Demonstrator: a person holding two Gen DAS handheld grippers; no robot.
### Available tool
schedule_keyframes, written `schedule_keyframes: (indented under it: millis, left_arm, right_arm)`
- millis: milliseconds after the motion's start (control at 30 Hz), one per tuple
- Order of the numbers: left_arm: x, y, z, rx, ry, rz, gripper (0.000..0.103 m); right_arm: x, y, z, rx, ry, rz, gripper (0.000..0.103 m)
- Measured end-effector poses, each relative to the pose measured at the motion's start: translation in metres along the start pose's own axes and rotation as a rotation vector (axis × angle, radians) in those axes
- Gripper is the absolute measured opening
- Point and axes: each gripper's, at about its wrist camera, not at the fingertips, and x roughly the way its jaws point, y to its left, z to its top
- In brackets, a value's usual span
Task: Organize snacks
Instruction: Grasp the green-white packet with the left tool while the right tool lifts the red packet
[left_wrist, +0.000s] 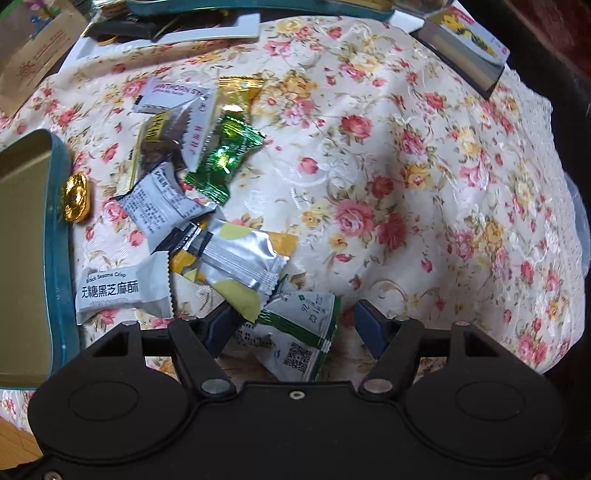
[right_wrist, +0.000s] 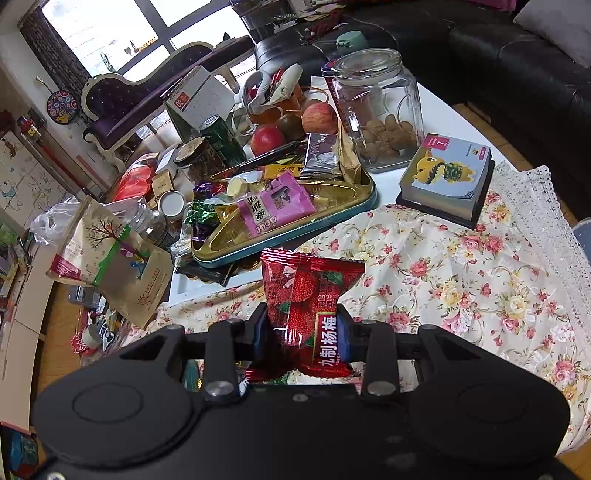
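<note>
In the left wrist view, several wrapped snacks lie in a loose pile on the floral tablecloth (left_wrist: 388, 166): a shiny green packet (left_wrist: 225, 157), a silver and yellow packet (left_wrist: 243, 264), a white sesame crisp packet (left_wrist: 122, 290) and a gold candy (left_wrist: 77, 197). My left gripper (left_wrist: 291, 321) is open over a white and green packet (left_wrist: 295, 343) that lies between its fingers. An empty teal tin (left_wrist: 26, 251) is at the left edge. In the right wrist view, my right gripper (right_wrist: 304, 328) is shut on a red waxberry packet (right_wrist: 308, 295), held above the cloth.
A teal tray (right_wrist: 365, 192) full of snacks sits beyond the red packet. Behind it are a glass jar (right_wrist: 380, 107), apples (right_wrist: 267, 138), a green can (right_wrist: 221, 138) and a calendar (right_wrist: 199, 99). A small boxed book (right_wrist: 447, 173) lies right. Kraft bags (right_wrist: 110, 258) lie left.
</note>
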Motion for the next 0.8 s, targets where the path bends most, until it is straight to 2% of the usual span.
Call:
schedule_keyframes:
  millis: [67, 167, 267, 633, 800]
  left_arm:
    - [0.001, -0.003, -0.002, 0.012, -0.007, 0.003, 0.069]
    - [-0.002, -0.007, -0.005, 0.038, -0.042, 0.009, 0.057]
    - [-0.005, -0.008, -0.003, 0.039, -0.048, -0.045, 0.053]
    - [-0.041, -0.022, -0.005, 0.071, -0.136, -0.178, 0.051]
    - [-0.06, -0.014, -0.001, 0.028, -0.163, -0.223, 0.051]
  right_arm:
    - [-0.002, -0.003, 0.002, 0.014, -0.004, 0.004, 0.038]
    - [-0.005, -0.004, 0.003, 0.032, -0.015, 0.005, 0.038]
    - [-0.007, -0.006, 0.004, 0.042, -0.025, 0.004, 0.038]
    - [-0.019, -0.017, 0.014, 0.08, -0.085, 0.005, 0.038]
    - [-0.029, -0.028, 0.024, 0.124, -0.139, -0.007, 0.038]
